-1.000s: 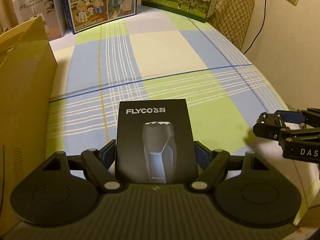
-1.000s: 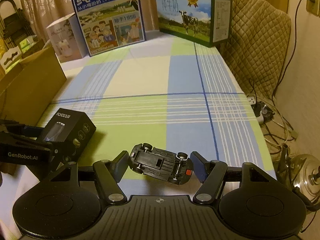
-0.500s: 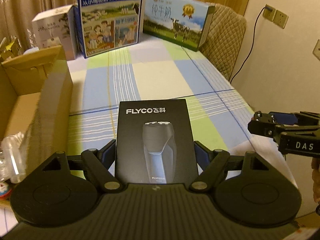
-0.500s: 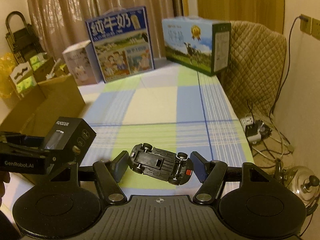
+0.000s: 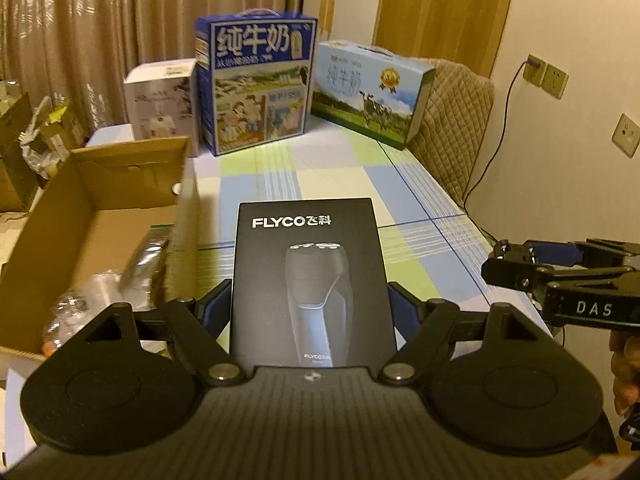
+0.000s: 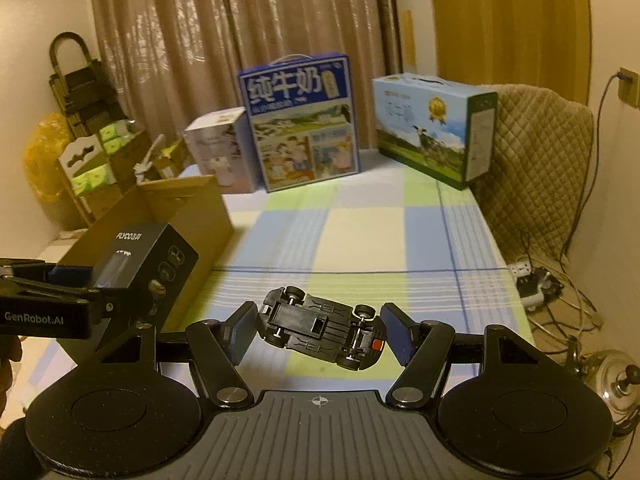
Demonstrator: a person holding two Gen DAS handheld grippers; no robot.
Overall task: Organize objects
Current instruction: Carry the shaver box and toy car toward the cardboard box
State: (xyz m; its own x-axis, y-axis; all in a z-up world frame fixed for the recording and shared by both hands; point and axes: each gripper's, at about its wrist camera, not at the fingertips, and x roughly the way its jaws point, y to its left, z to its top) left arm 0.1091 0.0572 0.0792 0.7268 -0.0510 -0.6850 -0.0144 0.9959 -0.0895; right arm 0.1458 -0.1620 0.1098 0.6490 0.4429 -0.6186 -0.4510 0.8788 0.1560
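My left gripper (image 5: 310, 304) is shut on a black FLYCO shaver box (image 5: 310, 276), held upright above the checked tablecloth (image 5: 348, 172). The same shaver box (image 6: 148, 256) shows at the left of the right wrist view, with the left gripper (image 6: 86, 286) clamped on it beside the cardboard box. My right gripper (image 6: 320, 330) is shut on a black toy car (image 6: 320, 330), underside facing the camera, carried in the air over the table. In the left wrist view the right gripper (image 5: 520, 264) juts in from the right edge.
An open cardboard box (image 5: 100, 216) at the table's left holds clear plastic items and a foil pack. Two milk cartons (image 5: 256, 80) (image 5: 372, 96) and a white box (image 5: 160, 100) stand at the far end. A quilted chair (image 6: 536, 160) and floor cables (image 6: 544, 284) lie right.
Both grippers have risen and tilted up with their loads. The open cardboard box has come into the left wrist view, and the shaver box now sits closer to it.
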